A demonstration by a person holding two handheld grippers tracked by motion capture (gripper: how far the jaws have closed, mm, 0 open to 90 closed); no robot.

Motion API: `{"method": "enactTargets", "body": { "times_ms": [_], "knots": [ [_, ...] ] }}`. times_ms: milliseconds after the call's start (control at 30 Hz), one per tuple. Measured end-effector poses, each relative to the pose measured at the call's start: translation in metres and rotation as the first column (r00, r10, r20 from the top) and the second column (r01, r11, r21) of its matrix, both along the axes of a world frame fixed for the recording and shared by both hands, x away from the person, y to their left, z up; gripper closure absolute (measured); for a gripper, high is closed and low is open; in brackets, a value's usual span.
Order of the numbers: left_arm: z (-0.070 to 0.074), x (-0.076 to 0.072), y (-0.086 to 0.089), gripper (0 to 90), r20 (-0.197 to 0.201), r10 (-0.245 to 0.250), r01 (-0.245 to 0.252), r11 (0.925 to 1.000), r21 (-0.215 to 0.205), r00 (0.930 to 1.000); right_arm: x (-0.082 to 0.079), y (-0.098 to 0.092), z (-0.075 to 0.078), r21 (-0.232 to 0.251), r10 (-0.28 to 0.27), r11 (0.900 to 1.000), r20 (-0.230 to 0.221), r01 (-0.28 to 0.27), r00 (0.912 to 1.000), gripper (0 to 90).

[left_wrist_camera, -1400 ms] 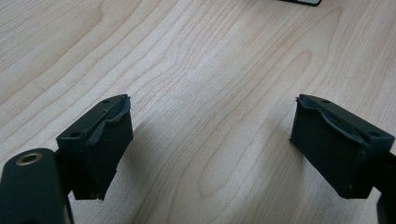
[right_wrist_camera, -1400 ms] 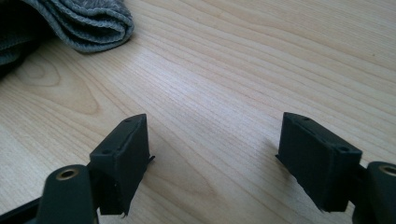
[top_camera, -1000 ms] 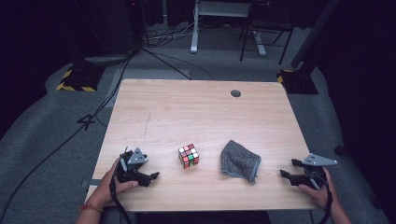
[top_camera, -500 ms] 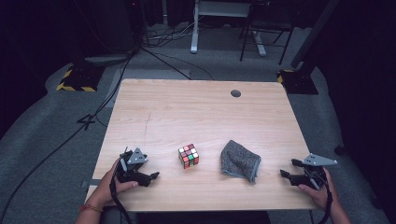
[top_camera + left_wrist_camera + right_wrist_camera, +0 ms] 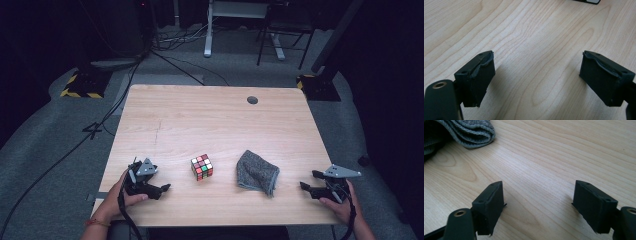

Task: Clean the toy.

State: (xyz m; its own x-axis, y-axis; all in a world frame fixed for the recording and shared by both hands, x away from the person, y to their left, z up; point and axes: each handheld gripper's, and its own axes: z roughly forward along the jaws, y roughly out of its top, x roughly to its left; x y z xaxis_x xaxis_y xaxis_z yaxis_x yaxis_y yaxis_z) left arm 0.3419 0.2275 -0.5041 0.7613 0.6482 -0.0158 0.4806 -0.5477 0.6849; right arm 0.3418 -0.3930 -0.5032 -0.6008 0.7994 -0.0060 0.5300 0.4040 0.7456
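Observation:
A scrambled colour cube [image 5: 202, 167] stands on the wooden table [image 5: 215, 120] near its front edge. To its right lies a crumpled grey cloth [image 5: 257, 172], whose folded edge [image 5: 466, 132] reaches into the top left of the right gripper view. My left gripper [image 5: 164, 189] rests on the table at the front left, pointing right toward the cube. Its jaws stand apart over bare wood [image 5: 537, 72]. My right gripper [image 5: 308, 183] rests at the front right edge, pointing left toward the cloth, open with nothing between its pads [image 5: 537, 202].
A dark round cable hole [image 5: 252, 100] sits near the table's far edge. On the grey floor beyond the table are cables, a white desk frame [image 5: 210, 30] and yellow-black striped bases [image 5: 80, 90].

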Motion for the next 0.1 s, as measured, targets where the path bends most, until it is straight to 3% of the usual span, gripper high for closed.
{"method": "enactTargets", "body": {
  "times_ms": [100],
  "knots": [
    [-0.0001, 0.0003, -0.0001, 13.3, -0.002, 0.002, -0.002, 1.0, -0.003, 1.0, 0.0, 0.0, 0.0, 0.0, 0.0, 1.0, 0.0, 0.0, 1.0, 24.5]
  ]
}}
